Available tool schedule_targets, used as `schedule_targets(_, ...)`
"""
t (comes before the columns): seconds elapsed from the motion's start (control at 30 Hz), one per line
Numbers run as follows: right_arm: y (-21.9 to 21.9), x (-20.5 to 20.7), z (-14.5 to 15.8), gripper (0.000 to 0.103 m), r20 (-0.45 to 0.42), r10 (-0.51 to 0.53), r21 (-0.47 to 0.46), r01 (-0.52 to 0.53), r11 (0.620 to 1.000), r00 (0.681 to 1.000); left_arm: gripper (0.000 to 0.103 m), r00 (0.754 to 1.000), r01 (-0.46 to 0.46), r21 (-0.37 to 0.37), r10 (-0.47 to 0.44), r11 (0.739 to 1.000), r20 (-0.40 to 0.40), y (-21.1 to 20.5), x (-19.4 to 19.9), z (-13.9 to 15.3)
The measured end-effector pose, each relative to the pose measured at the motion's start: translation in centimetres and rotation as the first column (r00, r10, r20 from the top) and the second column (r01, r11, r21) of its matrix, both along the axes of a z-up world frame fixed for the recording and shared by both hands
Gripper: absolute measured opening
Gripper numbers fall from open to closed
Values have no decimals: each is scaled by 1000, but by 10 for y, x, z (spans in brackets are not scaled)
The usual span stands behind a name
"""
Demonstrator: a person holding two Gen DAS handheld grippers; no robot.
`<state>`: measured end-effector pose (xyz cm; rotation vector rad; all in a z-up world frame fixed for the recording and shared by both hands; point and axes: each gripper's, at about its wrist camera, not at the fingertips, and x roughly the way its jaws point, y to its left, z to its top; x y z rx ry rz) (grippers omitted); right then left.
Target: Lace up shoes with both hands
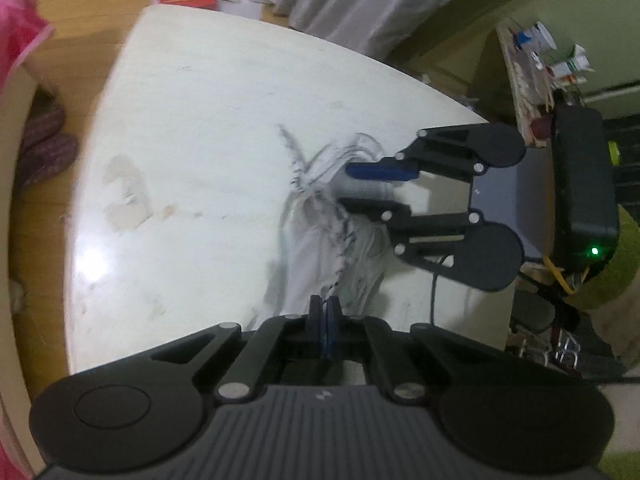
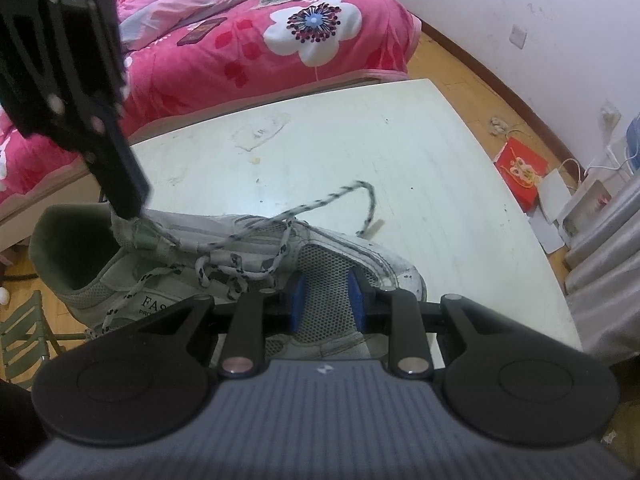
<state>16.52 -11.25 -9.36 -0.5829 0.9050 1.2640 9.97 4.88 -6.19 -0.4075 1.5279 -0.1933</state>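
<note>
Sneaker (image 2: pixel 224 264) in worn white and grey lies on its side on a pale counter (image 2: pixel 400 168), toe toward the right of the right wrist view, its speckled lace (image 2: pixel 320 204) threaded loosely through the upper eyelets with one free end curling out across the counter. Left tongs (image 2: pixel 128 208) come down from the upper left of that view with their fingers pressed fully together at the shoe's collar, just where the lace meets the tongue; the left wrist view is blurred, and shows the closed tips (image 1: pixel 325 312) against the lace. Right tongs (image 2: pixel 326 300) stand partly open, their blue pads astride the mesh panel of the sneaker's forefoot and pressing on it. Behind the counter, a bed (image 2: pixel 280 40) carries a pink flowered quilt, and a red packet (image 2: pixel 520 168) lies on the wooden floor.
</note>
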Motion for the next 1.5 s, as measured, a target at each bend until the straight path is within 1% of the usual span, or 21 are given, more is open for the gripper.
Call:
schedule_targets(0.13,1,-1,0,23,3,-2,-5,2,1000,1000,1,1000,-28,36,28,999,-10,12,-32,19)
schedule_targets(0.4,2,-1,0,23,6,-4,-15,4,1000,1000,1,996,-25,174,40,984,-83,17,-110,54)
schedule_targets(0.47,2,-2,0,23,7,-6,-16,7,1000,1000,1,996,4,214,15,977,-90,15,-122,59)
schedule_targets(0.53,2,-2,0,23,11,-9,-18,9,1000,1000,1,994,14,230,12,973,-109,14,-134,63)
schedule_targets(0.63,2,-3,0,23,17,-13,-20,13,1000,1000,1,990,2,264,36,965,-140,16,-153,68)
schedule_targets(0.73,1,-4,-1,23,21,-16,-18,16,1000,1000,1,984,-8,306,61,952,-166,20,-171,74)
schedule_targets(0.87,0,-5,-1,23,25,-22,-15,22,1000,999,1,976,21,382,64,924,-210,25,-198,80)
schedule_targets(0.93,1,-5,-1,23,29,-24,-16,24,1000,999,1,970,22,410,80,912,-229,29,-211,81)
schedule_targets(1.07,1,-6,-1,23,37,-25,-19,26,999,999,1,964,24,442,97,897,-249,33,-229,82)
schedule_targets(1.17,2,-1,1,23,39,-15,-22,16,1000,999,1,961,29,460,102,888,-256,33,-236,77)
schedule_targets(1.3,2,4,2,23,40,-6,-24,7,1000,999,1,958,30,469,109,883,-267,32,-245,75)
schedule_targets(1.5,4,6,2,23,34,-2,-36,3,999,999,2,953,-1,487,149,874,-265,35,-251,75)
